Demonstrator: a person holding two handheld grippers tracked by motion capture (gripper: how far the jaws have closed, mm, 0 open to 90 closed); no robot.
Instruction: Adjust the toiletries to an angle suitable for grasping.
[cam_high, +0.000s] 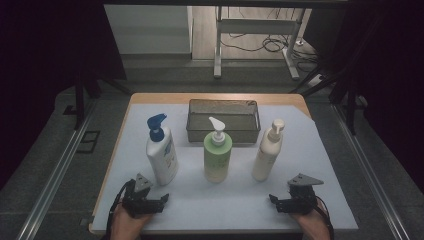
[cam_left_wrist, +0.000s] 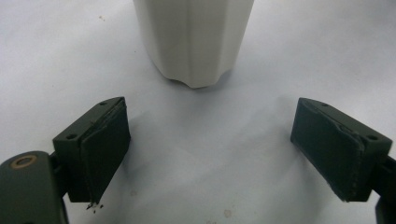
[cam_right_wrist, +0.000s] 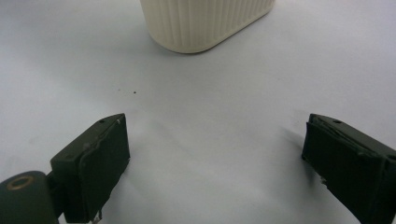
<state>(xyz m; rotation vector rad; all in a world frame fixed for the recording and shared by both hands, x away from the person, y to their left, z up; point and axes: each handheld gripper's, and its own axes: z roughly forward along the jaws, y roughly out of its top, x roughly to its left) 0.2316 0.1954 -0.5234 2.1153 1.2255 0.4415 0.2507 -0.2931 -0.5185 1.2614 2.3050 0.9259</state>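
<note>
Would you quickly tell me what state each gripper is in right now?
Left gripper: open, holding nothing, facing the white bottle.
Right gripper: open, holding nothing, facing the cream bottle.

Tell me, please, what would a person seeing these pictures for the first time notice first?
Three pump bottles stand in a row in the middle of the table: a white bottle with a blue pump at the left, a green bottle in the centre and a cream bottle at the right. Behind them sits a grey mesh basket. Near the front edge, the left gripper and the right gripper rest with jaws open, holding nothing.
</note>
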